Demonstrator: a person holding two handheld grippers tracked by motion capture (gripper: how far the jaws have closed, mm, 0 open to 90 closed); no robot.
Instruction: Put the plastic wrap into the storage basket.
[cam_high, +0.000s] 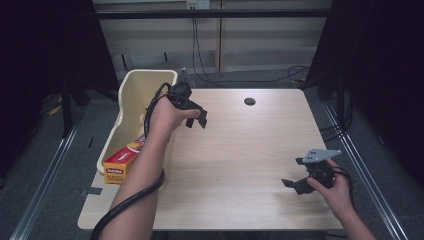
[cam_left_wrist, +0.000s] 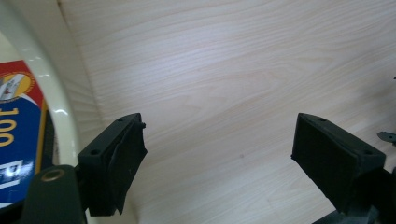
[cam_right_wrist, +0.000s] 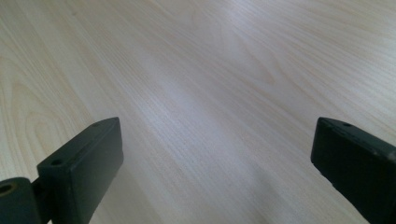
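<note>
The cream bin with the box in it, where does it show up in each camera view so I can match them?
High view: the cream bin sits at the table's left edge, the box in its near end.
Left gripper view: its rim curves down the left side, the box just inside.
Right gripper view: bare wooden table, open jaws.
Shared landmark: the pale wood table.

This looks like a lab or recording bay rather than a home. A bare pale wood tabletop (cam_high: 240, 165) stands on grey carpet (cam_high: 40, 165), flanked by metal floor rails (cam_high: 372, 185). Black curtains (cam_high: 45, 45) close both sides, and loose cables (cam_high: 200, 55) hang down the plain back wall.
</note>
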